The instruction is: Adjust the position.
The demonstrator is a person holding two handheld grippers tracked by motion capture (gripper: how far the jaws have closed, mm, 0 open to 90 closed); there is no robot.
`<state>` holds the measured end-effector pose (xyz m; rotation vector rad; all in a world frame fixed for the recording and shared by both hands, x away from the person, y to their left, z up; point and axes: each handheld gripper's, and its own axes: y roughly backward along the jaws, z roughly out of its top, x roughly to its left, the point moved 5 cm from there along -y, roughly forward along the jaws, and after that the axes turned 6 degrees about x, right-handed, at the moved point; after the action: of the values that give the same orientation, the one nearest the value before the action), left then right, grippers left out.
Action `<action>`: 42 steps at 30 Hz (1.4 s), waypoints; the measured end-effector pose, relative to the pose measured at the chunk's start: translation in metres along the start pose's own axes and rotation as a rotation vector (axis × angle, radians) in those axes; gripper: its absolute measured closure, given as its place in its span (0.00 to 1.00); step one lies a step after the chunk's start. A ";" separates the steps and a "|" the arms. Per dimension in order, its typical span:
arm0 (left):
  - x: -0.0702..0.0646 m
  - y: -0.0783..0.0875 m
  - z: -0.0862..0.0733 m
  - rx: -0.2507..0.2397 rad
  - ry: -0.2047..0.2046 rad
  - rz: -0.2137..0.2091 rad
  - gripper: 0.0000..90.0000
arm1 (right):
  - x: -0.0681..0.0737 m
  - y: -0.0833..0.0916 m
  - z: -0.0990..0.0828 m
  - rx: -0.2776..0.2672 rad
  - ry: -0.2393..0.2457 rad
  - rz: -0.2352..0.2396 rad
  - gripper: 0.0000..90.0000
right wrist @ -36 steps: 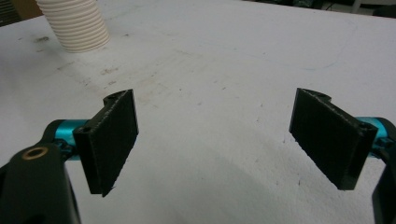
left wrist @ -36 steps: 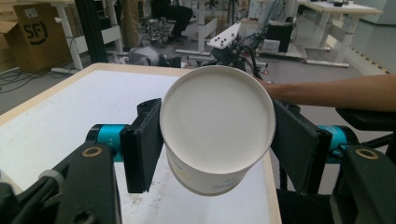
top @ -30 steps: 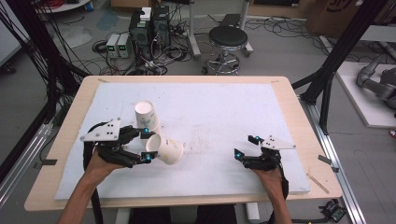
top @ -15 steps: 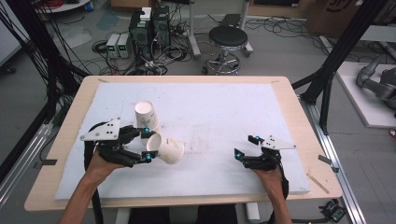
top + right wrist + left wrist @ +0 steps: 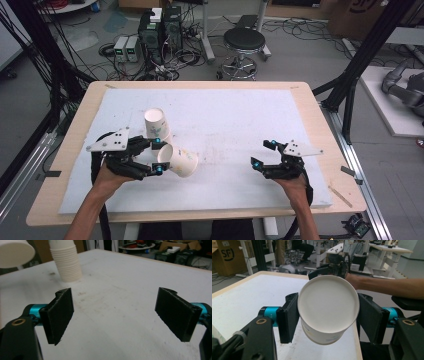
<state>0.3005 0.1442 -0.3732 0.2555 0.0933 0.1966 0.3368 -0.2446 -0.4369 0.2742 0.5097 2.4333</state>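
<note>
A single white paper cup with a faint printed pattern (image 5: 179, 160) is held on its side by the left gripper (image 5: 158, 156), jaws pinching the wall just behind the rim; in the left gripper view the cup's open mouth (image 5: 328, 303) faces the camera between both pads. The cup lies above the white foam-like mat (image 5: 235, 120), at about 8 o'clock from the mat's centre. A tall stack of nested white paper cups (image 5: 157, 125) stands upright just beside it, toward 11 o'clock of the held cup.

The right gripper (image 5: 266, 153) rests at about 4 o'clock on the mat, jaws spread wide, nothing between them.

Handling, as judged: the cup is very light, thin-walled, easily crushed or ovalled; a gentle hold near the stiffer rolled rim is advised.

The mat is scuffed and lightly stained, laid on a pale wooden table (image 5: 320, 125). Beyond, at 12 o'clock, a black round stool (image 5: 244, 40), computer towers (image 5: 160, 27) and tangled cables are noted on a grey floor.
</note>
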 end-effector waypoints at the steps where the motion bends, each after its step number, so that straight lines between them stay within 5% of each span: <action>1: 0.000 0.000 0.000 -0.001 0.001 -0.002 0.41 | 0.004 0.001 0.007 -0.003 0.012 0.027 0.17; 12: -0.001 -0.004 0.000 -0.010 0.001 -0.015 0.41 | 0.028 0.000 0.041 0.018 0.093 0.155 0.17; 21: -0.005 -0.012 0.003 -0.023 0.000 -0.030 0.41 | 0.060 -0.015 0.071 0.032 0.177 0.297 0.17; 31: -0.008 -0.022 0.006 -0.033 0.003 -0.046 0.41 | 0.088 -0.035 0.092 0.020 0.246 0.426 0.17; 42: -0.012 -0.029 0.007 -0.033 0.000 -0.066 0.41 | 0.106 -0.054 0.099 0.042 0.281 0.517 0.17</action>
<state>0.2951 0.1122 -0.3732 0.2196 0.0981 0.1327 0.3141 -0.1102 -0.3625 0.0844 0.6800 2.9898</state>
